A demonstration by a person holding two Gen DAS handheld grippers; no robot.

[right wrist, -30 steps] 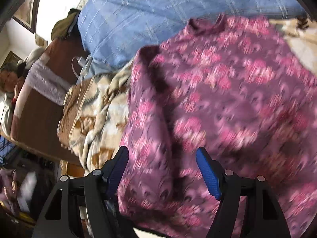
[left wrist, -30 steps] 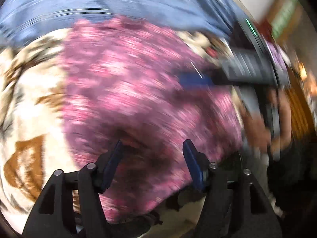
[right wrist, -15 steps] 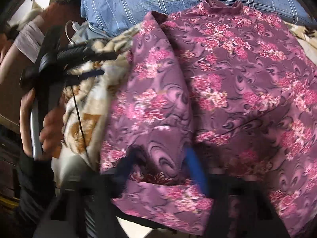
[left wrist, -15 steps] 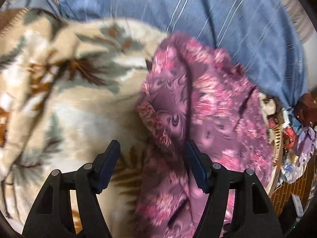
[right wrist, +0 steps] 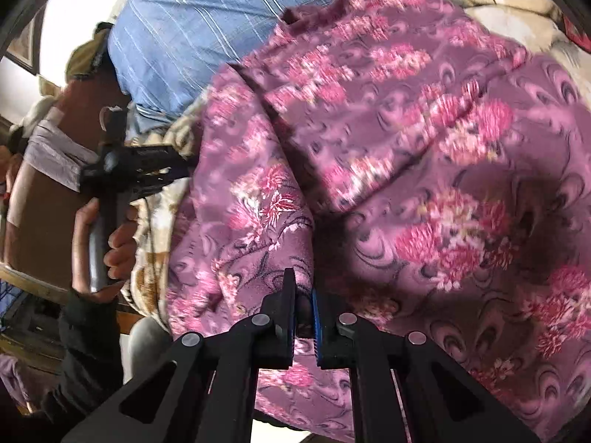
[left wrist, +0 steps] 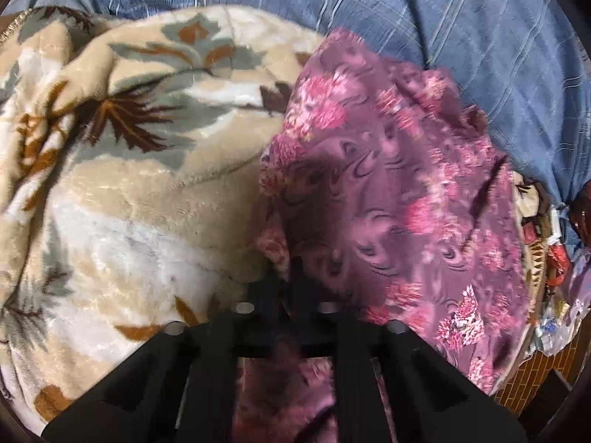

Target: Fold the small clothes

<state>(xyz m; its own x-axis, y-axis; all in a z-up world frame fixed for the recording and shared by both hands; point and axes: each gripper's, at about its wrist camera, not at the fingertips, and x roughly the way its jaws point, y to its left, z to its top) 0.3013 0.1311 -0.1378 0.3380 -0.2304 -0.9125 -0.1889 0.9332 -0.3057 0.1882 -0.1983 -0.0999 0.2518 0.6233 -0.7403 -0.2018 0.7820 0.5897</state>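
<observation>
Grab stage of the fold. Purple floral garment [right wrist: 388,170] lies bunched on the beige blanket [left wrist: 129,192], on the bed, against the blue pillow [left wrist: 424,11]. Right claw [right wrist: 303,304] clamped on its near edge; left claw [left wrist: 291,273] pinched shut on a side fold (view blurred). Next likely calls for lifting both edges together and spreading it flat.
</observation>
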